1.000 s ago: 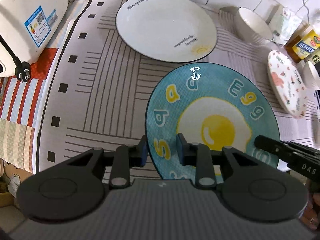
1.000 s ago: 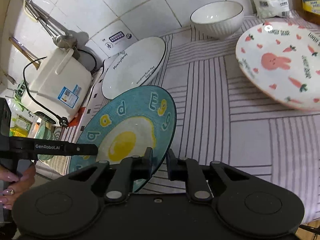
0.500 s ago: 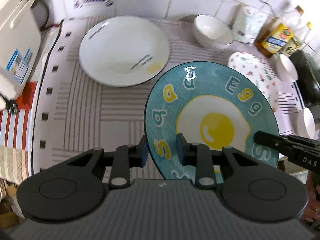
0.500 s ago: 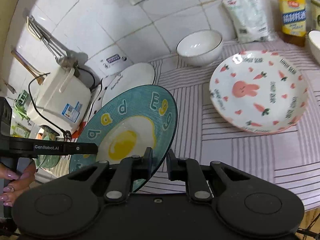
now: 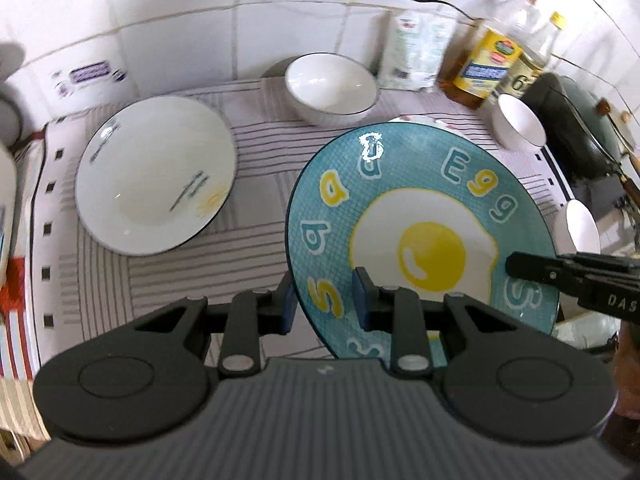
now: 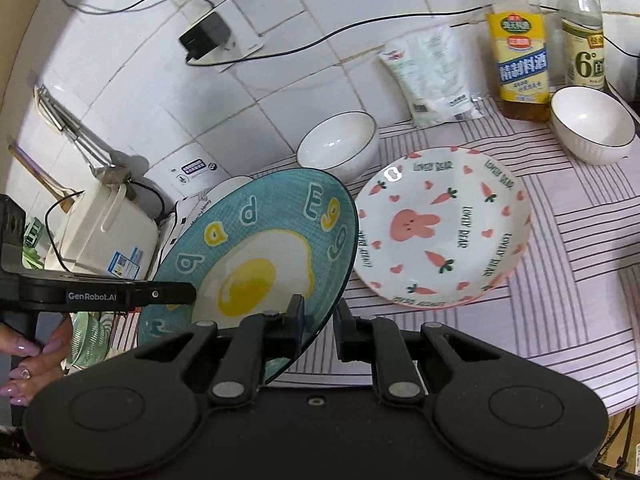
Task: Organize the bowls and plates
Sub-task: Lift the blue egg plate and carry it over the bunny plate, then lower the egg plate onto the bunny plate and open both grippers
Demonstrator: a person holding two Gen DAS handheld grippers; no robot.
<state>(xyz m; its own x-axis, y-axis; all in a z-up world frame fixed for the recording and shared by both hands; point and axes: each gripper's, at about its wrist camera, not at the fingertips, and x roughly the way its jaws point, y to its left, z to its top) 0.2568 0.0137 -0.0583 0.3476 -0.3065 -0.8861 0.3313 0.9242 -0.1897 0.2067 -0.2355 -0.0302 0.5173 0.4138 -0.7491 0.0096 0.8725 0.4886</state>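
A blue plate (image 5: 424, 208) painted with a fried egg hangs tilted above the striped cloth, held from two sides. My left gripper (image 5: 324, 300) is shut on its near-left rim. My right gripper (image 6: 320, 320) is shut on the opposite rim of the same blue plate (image 6: 256, 248). Its finger also shows at the right in the left wrist view. On the cloth lie a large white plate (image 5: 154, 176), a white bowl (image 5: 332, 88) and a pink bunny plate (image 6: 440, 228) just right of the lifted plate. Another white bowl (image 6: 592, 124) stands at the far right.
Sauce bottles (image 6: 520, 40) and a white packet (image 6: 436, 76) line the tiled wall. A white rice cooker (image 6: 108, 232) sits at the left, with a dark pan (image 5: 572, 120) at the right edge. A person's hand (image 6: 24, 364) grips the left tool.
Both grippers have risen with the blue plate and carried it rightward, away from the rice cooker. The bunny plate and the bottles have come into fuller view.
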